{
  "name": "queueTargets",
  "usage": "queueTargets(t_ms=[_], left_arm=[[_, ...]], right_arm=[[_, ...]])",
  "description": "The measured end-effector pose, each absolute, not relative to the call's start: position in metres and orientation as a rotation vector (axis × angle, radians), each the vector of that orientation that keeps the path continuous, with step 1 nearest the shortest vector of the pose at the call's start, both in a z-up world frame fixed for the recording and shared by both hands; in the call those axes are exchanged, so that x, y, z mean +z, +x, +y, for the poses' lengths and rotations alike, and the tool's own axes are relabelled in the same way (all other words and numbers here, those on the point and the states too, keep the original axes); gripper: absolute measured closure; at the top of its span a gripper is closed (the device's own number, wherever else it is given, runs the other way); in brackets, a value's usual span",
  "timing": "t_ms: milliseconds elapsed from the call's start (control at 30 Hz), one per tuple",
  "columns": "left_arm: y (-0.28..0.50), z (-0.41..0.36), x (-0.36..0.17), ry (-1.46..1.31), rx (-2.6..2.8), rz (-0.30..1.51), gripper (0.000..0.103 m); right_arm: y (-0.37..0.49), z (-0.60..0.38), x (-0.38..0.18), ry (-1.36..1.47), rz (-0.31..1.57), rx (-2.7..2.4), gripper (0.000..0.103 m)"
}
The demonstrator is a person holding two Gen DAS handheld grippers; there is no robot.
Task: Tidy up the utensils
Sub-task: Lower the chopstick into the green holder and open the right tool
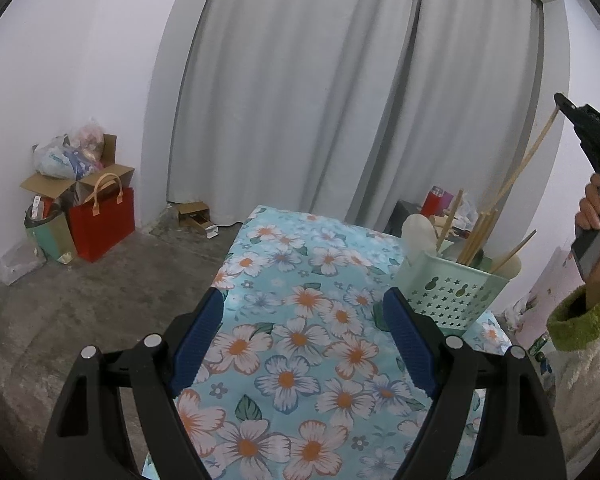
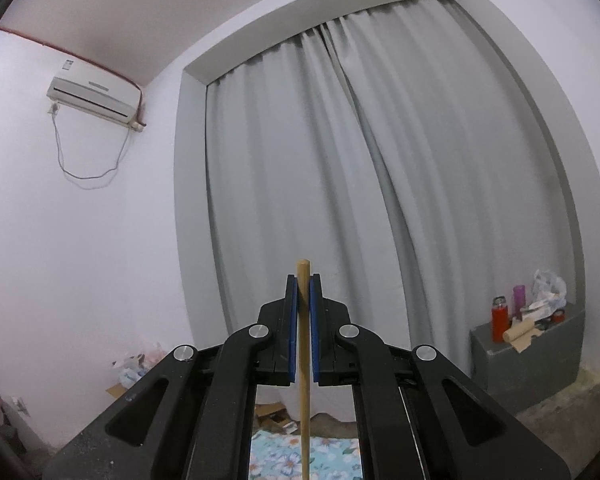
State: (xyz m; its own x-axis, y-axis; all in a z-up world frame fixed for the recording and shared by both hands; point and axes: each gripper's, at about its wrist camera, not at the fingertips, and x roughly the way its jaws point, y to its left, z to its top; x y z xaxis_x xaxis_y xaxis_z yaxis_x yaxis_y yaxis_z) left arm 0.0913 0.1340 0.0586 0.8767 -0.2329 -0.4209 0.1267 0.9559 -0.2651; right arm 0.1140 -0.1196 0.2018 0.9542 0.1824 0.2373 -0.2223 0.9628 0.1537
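Note:
My left gripper [image 1: 304,296] stands open above the floral tablecloth [image 1: 300,340], nothing between its blue pads. To its right on the cloth stands a mint-green perforated basket [image 1: 448,292] holding several wooden chopsticks [image 1: 476,236] and a pale spoon [image 1: 420,232]. My right gripper [image 2: 304,280] is shut on one wooden chopstick [image 2: 303,360], gripped near its top end, and is raised well above the table. The left wrist view shows the right gripper [image 1: 560,100] at the right edge, with the held chopstick [image 1: 536,148] slanting down toward the basket; its lower end is lost among the other sticks.
A hand in a green-cuffed sleeve [image 1: 592,216] holds the right gripper. Behind the table hang grey curtains [image 1: 300,100]. A grey cabinet [image 2: 520,364] carries a red bottle [image 2: 499,320] and clutter. A red bag [image 1: 102,224] and cardboard boxes [image 1: 80,180] stand on the floor at left.

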Motion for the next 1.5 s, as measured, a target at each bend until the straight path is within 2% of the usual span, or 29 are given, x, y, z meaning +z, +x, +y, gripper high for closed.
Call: queueTargets(t_ms=[767,1267,1333,1400,1433,1500], left_arm=[[0.088,0.137,0.057,-0.229,-0.168,0.467,0.023],[0.091,0.134,0.053,-0.235,-0.154,0.477,0.023],[0.090,0.134,0.052,-0.246,-0.148,0.478,0.023],[0.088,0.135,0.051,-0.260,-0.144,0.477,0.023],[0.088,0.135,0.051,-0.264,-0.144,0.477,0.023],[0.085,0.136,0.051,-0.262,-0.142,0.479,0.023]], right_arm=[[0.146,-0.123,0.155,0.183,-0.069,0.136,0.099],[0.145,-0.093,0.138,-0.014,-0.035,0.050,0.098],[0.148,-0.089,0.133,-0.037,0.007,0.065,0.091],[0.149,-0.087,0.128,-0.051,0.053,0.081,0.055],[0.147,-0.087,0.126,-0.051,0.058,0.083,0.049],[0.138,-0.089,0.129,-0.042,0.054,0.089,0.046]])
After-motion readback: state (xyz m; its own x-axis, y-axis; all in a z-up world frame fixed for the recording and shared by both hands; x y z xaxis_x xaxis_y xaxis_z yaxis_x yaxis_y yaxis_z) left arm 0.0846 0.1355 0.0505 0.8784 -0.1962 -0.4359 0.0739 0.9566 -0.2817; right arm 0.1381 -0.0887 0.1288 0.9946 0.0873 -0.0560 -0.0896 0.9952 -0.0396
